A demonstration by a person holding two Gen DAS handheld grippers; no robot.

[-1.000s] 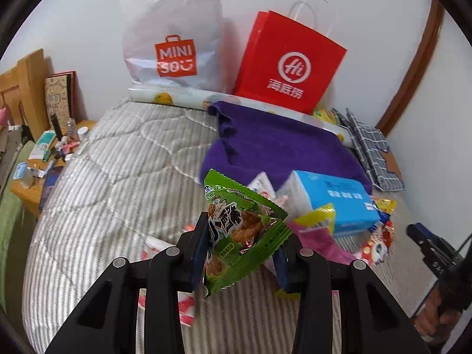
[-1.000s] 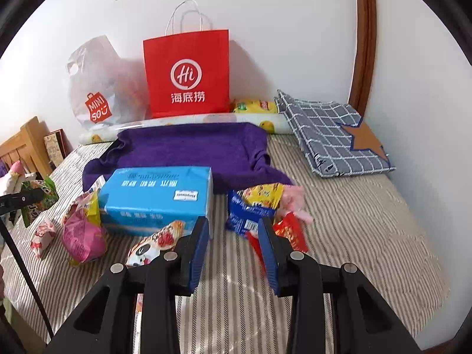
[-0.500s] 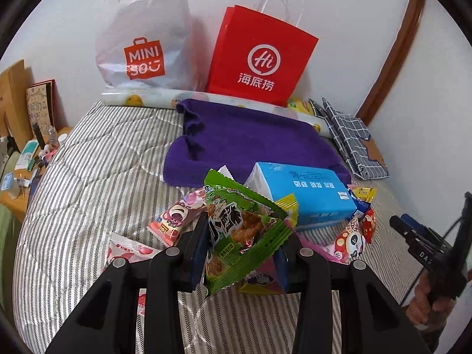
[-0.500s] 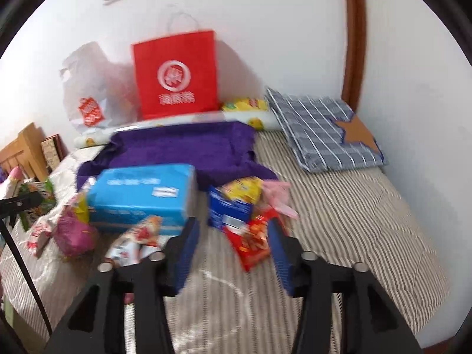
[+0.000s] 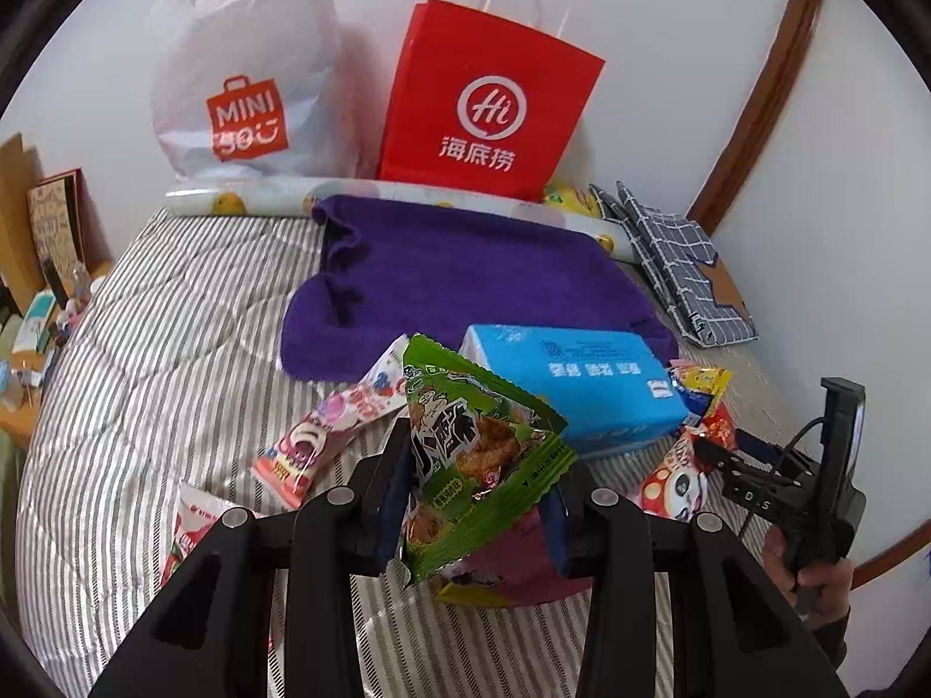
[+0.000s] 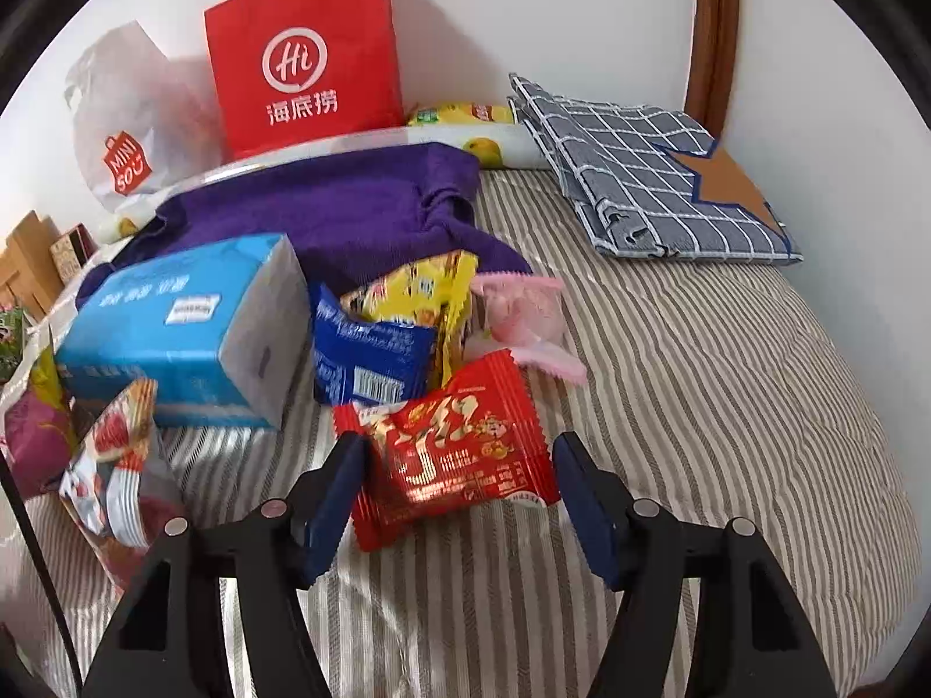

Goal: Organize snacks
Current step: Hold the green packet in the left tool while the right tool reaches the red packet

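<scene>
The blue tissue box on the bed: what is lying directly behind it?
Behind the blue tissue box lies a purple towel on the striped bedcover. The box hides the towel's near edge and anything under it.

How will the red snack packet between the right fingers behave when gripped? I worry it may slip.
The red snack packet looks glossy, so it may slide. It is a puffy, crinkled pouch, likely light and yielding, not stiff. The right gripper is opening around it, fingers not yet pressing.

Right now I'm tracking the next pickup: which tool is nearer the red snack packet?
Right. The right tool straddles the red snack packet, jaws opening around it. The left tool is away beyond the blue box, gripping a green packet.
</scene>
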